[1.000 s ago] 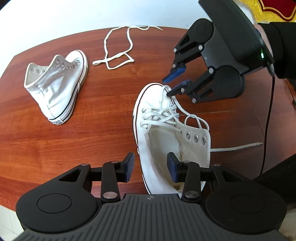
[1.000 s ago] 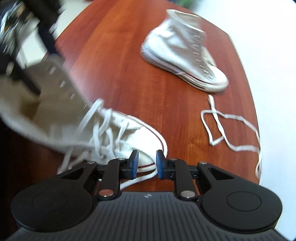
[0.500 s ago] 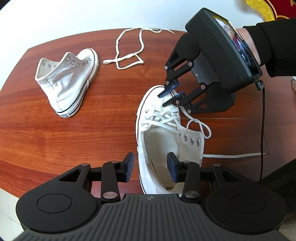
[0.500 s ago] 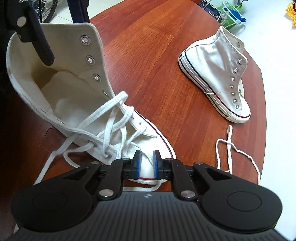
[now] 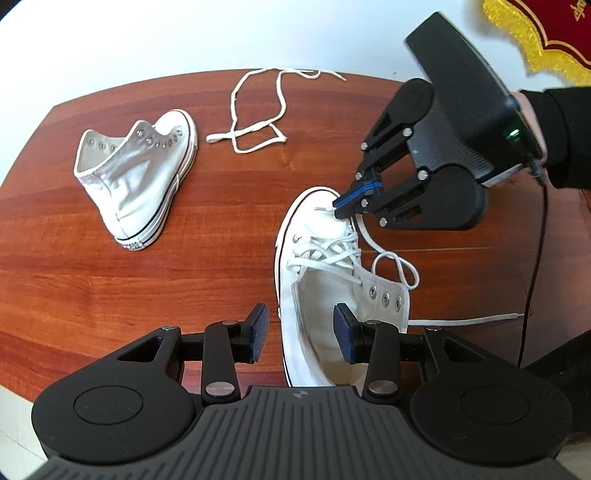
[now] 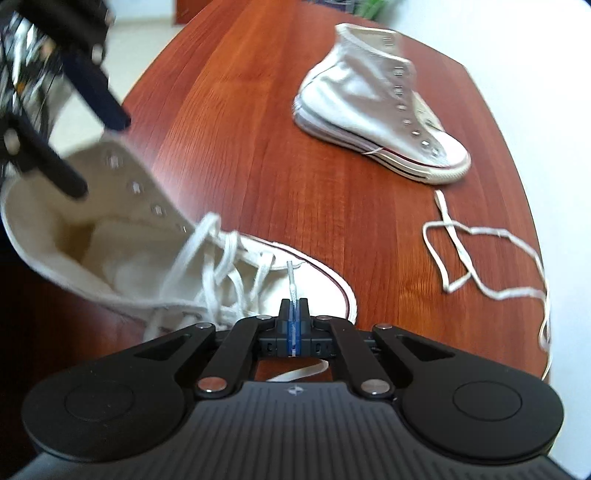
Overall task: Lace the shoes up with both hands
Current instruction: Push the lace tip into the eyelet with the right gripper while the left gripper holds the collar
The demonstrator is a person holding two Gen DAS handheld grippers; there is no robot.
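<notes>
Over the near shoe [image 5: 321,266], our right tongs [image 6: 293,314] pinch the lace tip [image 6: 290,275], left tongs [image 5: 301,330] gaping around its collar; a hard tug could slip it free.

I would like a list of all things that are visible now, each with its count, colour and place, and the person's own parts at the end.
Half-laced shoe: one, white, near table edge, heel collar between the left tongs' fingers.
Its lace: one, white, through the lower eyelets; one end pinched near the toe, the other lying to the right.
Unlaced shoe: one, white, on its side, far left.
Loose lace: one, white, far table edge.
Table: one, reddish-brown wood.
Cable: one, black, right.
Cloth: one, red with gold fringe, top right corner.
Left tongs: black, blue pads, apart around the collar.
Right tongs: black, shut on the lace tip.
Sleeve: black, right.
</notes>
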